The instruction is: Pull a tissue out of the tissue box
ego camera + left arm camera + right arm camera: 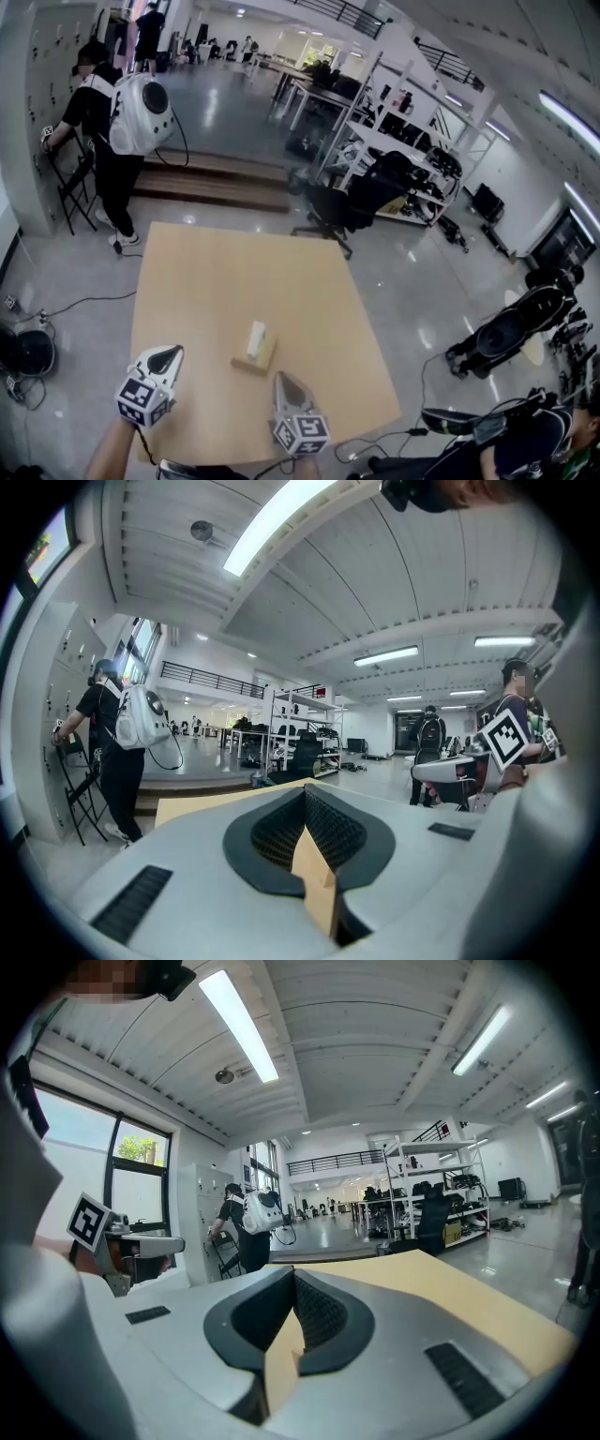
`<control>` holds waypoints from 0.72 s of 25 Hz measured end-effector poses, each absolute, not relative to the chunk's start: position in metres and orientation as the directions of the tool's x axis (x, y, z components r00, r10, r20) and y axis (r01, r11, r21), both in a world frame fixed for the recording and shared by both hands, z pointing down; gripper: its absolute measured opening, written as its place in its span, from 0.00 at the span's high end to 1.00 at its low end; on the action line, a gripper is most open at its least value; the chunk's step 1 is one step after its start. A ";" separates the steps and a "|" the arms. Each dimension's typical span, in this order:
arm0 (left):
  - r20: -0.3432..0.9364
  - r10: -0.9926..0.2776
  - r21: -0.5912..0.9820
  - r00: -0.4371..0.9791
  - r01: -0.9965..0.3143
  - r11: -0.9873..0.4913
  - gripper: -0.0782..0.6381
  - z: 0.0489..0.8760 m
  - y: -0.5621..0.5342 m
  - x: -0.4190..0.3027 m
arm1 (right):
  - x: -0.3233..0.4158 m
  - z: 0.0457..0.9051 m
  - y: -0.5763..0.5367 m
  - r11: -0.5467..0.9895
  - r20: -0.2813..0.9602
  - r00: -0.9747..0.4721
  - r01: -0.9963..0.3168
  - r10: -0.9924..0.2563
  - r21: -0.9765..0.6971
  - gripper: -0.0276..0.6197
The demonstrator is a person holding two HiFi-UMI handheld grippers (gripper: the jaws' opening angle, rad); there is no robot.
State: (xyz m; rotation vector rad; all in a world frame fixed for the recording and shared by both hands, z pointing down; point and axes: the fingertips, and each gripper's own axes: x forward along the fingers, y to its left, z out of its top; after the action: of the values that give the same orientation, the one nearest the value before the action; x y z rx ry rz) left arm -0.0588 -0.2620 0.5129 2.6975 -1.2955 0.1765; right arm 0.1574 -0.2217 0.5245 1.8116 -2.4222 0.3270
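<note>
— On the wooden table [234,281], lying between the two tools and a little ahead of them, is the tissue box [255,346]. Nothing is touching it. What worries you?

— The jaws, first. The left gripper [172,352] is clenched with nothing in it, and the right gripper [282,378], whose tip is near the box, has its pads together and is just as empty. Neither can pinch a sheet until it spreads. A closed tip reaching the slot would probably poke the tissue back in or shove the box along.

— And the box itself?

— It looks like light cardboard. If one tool tugs upward while nothing presses the box down, I'd expect the whole box to lift or skid rather than give up a sheet.

— Is a tissue standing out of the top?

— Hard to say. There's a pale patch on top, too small to tell whether it's a sheet or only the opening. If little is sticking out, a pinch could catch only a corner and tear it.
</note>
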 end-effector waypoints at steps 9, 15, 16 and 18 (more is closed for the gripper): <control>0.175 -0.778 0.089 0.603 -0.797 -0.597 0.88 0.534 -0.294 -0.057 | 0.162 0.536 -0.252 0.274 0.225 -0.302 -0.950 -0.926 -0.148 0.94; 0.228 -0.763 0.098 0.606 -0.793 -0.601 0.88 0.540 -0.308 -0.050 | 0.164 0.549 -0.272 0.275 0.251 -0.309 -0.948 -0.917 -0.162 0.94; 0.235 -0.758 0.098 0.608 -0.791 -0.604 0.88 0.540 -0.310 -0.048 | 0.163 0.552 -0.275 0.278 0.260 -0.310 -0.948 -0.915 -0.153 0.94; 0.245 -0.757 0.103 0.606 -0.792 -0.601 0.88 0.546 -0.313 -0.046 | 0.162 0.559 -0.278 0.286 0.274 -0.316 -0.947 -0.908 -0.146 0.94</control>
State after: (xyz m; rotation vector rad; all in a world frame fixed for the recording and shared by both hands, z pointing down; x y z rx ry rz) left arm -0.0457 -0.3132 0.5458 2.6307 -1.2846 0.2603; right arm 0.1621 -0.2783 0.5587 1.7482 -2.4058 0.4255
